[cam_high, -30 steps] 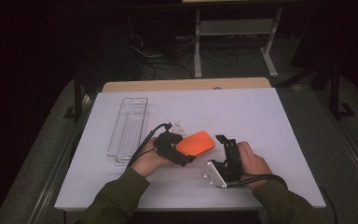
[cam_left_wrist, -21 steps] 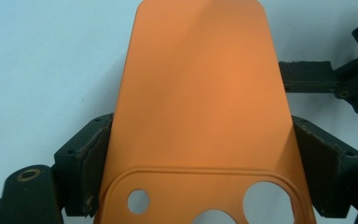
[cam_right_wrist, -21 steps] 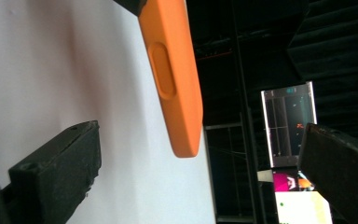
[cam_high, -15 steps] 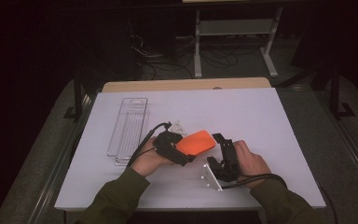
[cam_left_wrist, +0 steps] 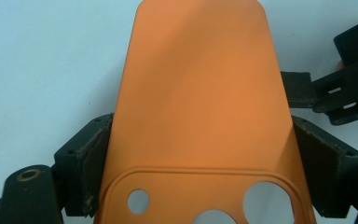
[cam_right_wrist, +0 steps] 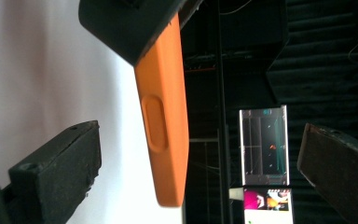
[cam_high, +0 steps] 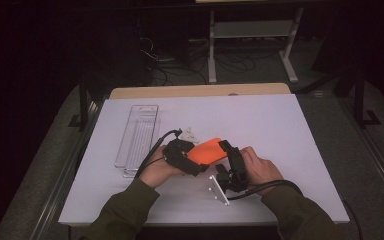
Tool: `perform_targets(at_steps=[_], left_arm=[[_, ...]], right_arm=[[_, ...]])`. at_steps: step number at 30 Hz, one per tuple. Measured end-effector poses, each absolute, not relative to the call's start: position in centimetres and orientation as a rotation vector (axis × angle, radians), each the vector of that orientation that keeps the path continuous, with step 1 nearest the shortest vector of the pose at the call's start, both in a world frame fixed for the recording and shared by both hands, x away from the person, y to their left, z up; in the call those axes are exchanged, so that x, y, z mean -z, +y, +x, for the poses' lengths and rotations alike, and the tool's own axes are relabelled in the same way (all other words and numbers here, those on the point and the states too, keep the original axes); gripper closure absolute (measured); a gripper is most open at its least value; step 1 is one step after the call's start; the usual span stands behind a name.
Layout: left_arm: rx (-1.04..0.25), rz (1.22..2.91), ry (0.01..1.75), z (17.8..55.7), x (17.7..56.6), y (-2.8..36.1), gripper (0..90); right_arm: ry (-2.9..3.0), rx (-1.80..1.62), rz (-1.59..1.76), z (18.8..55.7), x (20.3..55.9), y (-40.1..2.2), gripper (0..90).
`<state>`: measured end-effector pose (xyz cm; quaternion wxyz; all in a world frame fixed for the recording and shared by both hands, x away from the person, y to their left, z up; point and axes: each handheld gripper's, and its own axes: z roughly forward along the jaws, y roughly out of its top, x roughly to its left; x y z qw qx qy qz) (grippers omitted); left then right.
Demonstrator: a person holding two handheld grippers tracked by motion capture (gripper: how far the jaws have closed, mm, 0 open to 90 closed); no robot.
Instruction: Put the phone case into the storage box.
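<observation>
The white table [cam_high: 290, 130] holds a clear tray [cam_high: 138, 135], left of the orange case [cam_high: 206, 151]. The left gripper [cam_high: 192, 157] pinches the case by both sides, above the table. The right gripper [cam_high: 228, 152] sits just right of the case, jaws spread wide.

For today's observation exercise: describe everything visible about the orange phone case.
The orange phone case is matte and rubbery-looking, with rounded corners, a raised camera panel holding round cut-outs, and an oval side button bump. The left gripper clamps its long edges, holding it above the white table. The right gripper, open, straddles its free end.
</observation>
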<state>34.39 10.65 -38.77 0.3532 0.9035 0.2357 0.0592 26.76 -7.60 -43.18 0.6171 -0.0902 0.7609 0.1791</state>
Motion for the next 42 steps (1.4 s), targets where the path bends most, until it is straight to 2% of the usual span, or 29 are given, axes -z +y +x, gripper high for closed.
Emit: perform_targets(at_steps=[13, 18, 22, 29, 36, 42], left_arm=[[-0.152, 2.338, 0.603, 34.2, 38.7, 10.4, 15.6], [-0.138, 2.331, 0.590, 34.1, 38.7, 10.4, 15.5], [-0.135, 2.330, 0.595, 34.1, 38.8, 10.3, 15.5], [-0.141, 2.349, 0.577, 34.0, 38.8, 10.3, 15.5], [-0.142, 2.359, 0.565, 34.1, 38.7, 10.4, 15.6], [-0.136, 2.348, 0.570, 34.1, 38.9, 10.4, 15.6]], right_arm=[[1.723, -0.370, -0.237, 26.9, 43.8, -6.8, 1.5], [1.696, -0.422, -0.236, 26.6, 43.9, -6.9, 12.4], [1.725, -0.393, -0.252, 26.4, 43.8, -6.9, 17.3], [1.737, -0.383, -0.259, 26.3, 44.1, -6.9, 22.9], [1.754, -0.385, -0.261, 26.4, 44.3, -6.8, 24.7], [1.750, -0.389, -0.271, 26.2, 44.5, -6.7, 35.2]])
